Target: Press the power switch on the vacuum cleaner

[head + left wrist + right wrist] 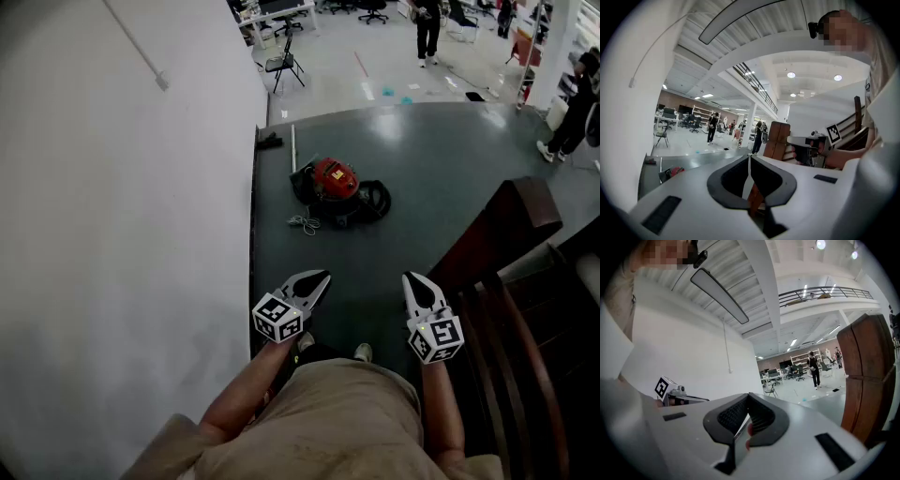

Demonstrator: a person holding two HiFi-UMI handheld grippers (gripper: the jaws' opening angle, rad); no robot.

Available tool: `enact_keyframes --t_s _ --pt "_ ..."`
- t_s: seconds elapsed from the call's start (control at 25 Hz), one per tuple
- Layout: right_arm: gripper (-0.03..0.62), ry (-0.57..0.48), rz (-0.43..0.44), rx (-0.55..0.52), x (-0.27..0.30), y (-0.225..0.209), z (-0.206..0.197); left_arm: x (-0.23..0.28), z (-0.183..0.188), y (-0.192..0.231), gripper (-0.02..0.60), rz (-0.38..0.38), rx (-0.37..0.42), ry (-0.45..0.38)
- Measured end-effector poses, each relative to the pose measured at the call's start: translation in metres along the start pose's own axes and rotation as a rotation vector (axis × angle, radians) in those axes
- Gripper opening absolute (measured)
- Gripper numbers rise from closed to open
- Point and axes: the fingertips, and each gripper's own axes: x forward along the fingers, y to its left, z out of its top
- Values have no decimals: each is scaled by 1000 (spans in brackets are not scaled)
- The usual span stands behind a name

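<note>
Two grippers hang at the person's waist, the left gripper (319, 277) and the right gripper (413, 278), each with its jaws brought together at the tips and nothing between them. The vacuum cleaner (334, 179) sits well ahead on the dark floor (441, 159), near the foot of the white wall (122, 187).

It is a small red canister with a hard shell. I'd guess it is stiff enough to take a firm poke, but light enough to slide if pushed from the side. A press straight down from above looks safest, using one closed jaw tip as a finger. The switch itself is too small to make out from here.

A black hose (377, 199) curls round the right side of the body. A pale cord (304, 223) lies loose on the near side and a thin wand (292, 147) rests beyond it. The cord is what feet might catch on the way in. A wooden post (511, 225) stands to the right, apart from the path. People (427, 23) walk far off.
</note>
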Motion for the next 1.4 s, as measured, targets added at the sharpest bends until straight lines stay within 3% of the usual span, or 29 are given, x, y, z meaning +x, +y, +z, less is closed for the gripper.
enact_keyframes --t_s 0.36,0.68,0.88,1.08,1.4 --pt "9 -15 -43 56 1 -22 4 16 0 -4 6 -21 3 26" --pt "11 -17 20 140 14 -20 4 32 5 -4 6 -64 27 81" --pt "11 7 67 212 31 -21 -18 33 9 -3 6 -31 29 89" --pt "11 60 77 236 66 -22 -39 36 -15 -16 6 -97 -2 143" --pt "11 128 70 183 120 -18 -27 46 -2 60 5 -25 -79 98"
